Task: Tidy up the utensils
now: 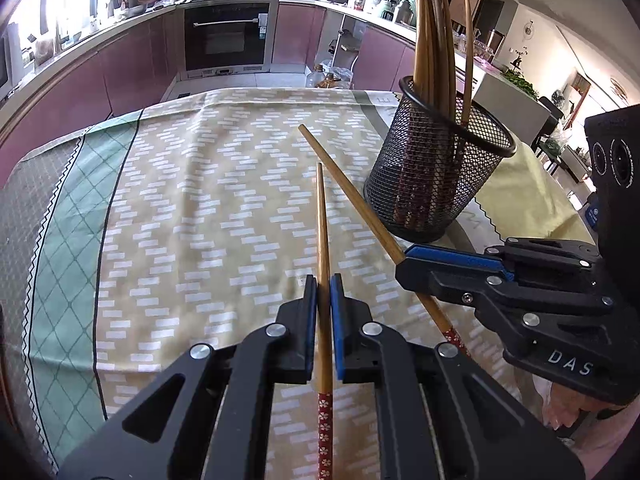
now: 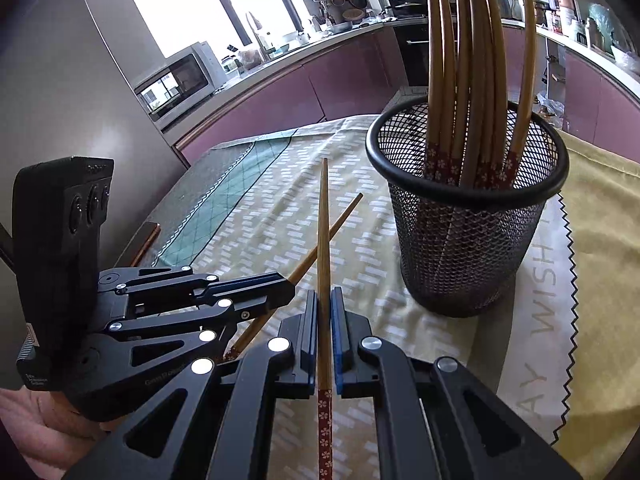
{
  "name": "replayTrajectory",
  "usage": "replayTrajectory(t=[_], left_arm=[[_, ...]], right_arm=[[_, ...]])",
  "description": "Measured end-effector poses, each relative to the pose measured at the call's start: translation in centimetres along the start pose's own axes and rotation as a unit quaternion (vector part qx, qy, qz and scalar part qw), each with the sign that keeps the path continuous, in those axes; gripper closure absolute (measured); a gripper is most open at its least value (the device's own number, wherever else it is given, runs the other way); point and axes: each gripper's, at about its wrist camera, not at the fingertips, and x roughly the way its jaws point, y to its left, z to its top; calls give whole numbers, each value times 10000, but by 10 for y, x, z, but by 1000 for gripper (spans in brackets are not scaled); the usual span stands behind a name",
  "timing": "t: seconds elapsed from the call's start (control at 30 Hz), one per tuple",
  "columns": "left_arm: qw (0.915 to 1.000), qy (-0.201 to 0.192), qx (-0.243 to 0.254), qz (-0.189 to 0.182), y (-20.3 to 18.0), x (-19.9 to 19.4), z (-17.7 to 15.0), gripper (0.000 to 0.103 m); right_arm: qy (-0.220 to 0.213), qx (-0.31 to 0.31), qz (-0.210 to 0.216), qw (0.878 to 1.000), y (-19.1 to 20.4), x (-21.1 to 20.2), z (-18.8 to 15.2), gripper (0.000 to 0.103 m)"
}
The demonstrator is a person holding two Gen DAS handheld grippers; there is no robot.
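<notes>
Each gripper holds one bamboo chopstick with a red flowered handle end. In the left wrist view my left gripper (image 1: 323,282) is shut on a chopstick (image 1: 321,220) that points away over the table. Just to its right, my right gripper (image 1: 403,261) is shut on a second chopstick (image 1: 344,184), slanting up-left. In the right wrist view my right gripper (image 2: 324,298) clamps its chopstick (image 2: 323,220), and the left gripper (image 2: 289,283) holds the other chopstick (image 2: 338,220), which crosses behind it. A black mesh cup (image 1: 436,176) (image 2: 468,232) holding several chopsticks stands upright just right of both grippers.
A patterned tablecloth (image 1: 200,208) covers the table, with a yellow cloth (image 2: 600,240) with a zigzag edge under the cup. A flat dark object (image 2: 146,236) lies at the table's left edge. Purple kitchen cabinets and an oven (image 1: 226,36) lie beyond the far edge.
</notes>
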Motion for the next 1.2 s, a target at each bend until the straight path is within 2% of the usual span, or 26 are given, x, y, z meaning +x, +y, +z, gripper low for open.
replayTrajectory(t=[0.4,0.8,1.2], left_arm=[[9994,-269,43,-197,-6,-35,0,95],[9956,-566,78,-739,-14,-69,9,96],[9920,-857,168,-913,-18,-95,20,96]], right_arm=[[-366,-125,157,9991,5,-33,-2,97],[-785,-116,144,9967,0,-64,0,97],[-1104,-63,108,9938,-7,-90,2,97]])
